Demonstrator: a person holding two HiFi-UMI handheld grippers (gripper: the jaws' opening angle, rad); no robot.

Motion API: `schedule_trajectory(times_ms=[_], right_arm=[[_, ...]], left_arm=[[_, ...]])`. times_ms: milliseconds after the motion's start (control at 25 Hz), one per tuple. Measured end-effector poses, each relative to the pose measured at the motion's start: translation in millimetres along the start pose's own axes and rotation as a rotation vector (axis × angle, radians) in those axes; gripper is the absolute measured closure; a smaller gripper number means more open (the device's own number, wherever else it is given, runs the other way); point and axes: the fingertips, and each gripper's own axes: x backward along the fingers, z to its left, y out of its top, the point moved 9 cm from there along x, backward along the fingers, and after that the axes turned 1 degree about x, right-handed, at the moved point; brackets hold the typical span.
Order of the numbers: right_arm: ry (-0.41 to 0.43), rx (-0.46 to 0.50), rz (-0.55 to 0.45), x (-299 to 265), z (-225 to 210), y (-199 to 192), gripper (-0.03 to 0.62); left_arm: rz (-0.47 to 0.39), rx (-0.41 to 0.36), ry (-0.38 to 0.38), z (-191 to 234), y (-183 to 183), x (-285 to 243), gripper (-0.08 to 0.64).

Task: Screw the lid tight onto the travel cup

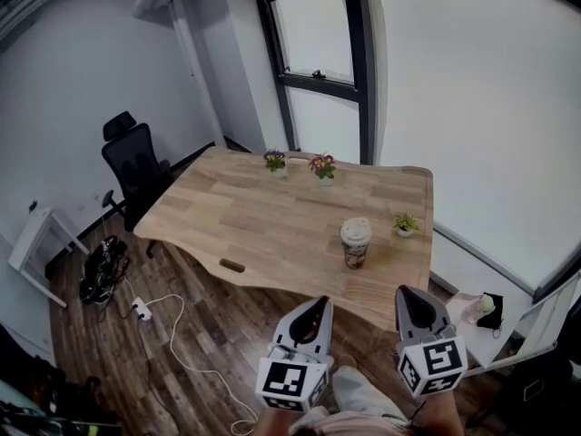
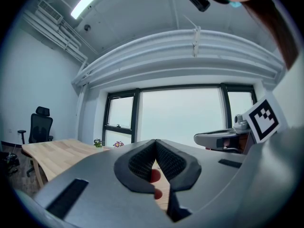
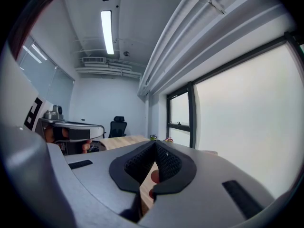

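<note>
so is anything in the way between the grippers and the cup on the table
Nothing visible does. The cup stands near the table front edge, with only bare wood and floor between it and the left gripper and right gripper. The small plant sits to its right, off the path.

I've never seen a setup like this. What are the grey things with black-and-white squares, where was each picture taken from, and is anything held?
There is no robot: a person holds a two-jaw claw in each hand. The head view comes from a camera on the person's head, looking down at the left claw and right claw; the patterned cubes are part of them. The other two pictures come from cameras riding on each claw, looking along its jaws. Both claws are shut and hold nothing. On the wooden table stand a travel cup with its lid on and three small potted plants; an office chair stands beside it.
</note>
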Motion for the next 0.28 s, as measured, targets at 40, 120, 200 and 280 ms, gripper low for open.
schedule_trajectory(times_ms=[40,120,200,280], right_arm=[[0.0,0.002,0.0,0.8,0.5,-0.3,0.594],[-0.003,0.005,-0.002,2.2,1.3,-0.5,0.593],[-0.005,0.007,-0.005,3.2,2.4,-0.4,0.592],[-0.006,0.008,-0.006,4.0,4.0,-0.2,0.594]], left_arm=[[0.0,-0.001,0.001,0.1,-0.4,0.8,0.558],[0.001,-0.001,0.003,0.2,-1.6,2.1,0.558],[0.001,0.004,0.001,0.2,-2.9,3.8,0.558],[0.002,0.009,-0.001,0.1,-3.7,5.8,0.558]])
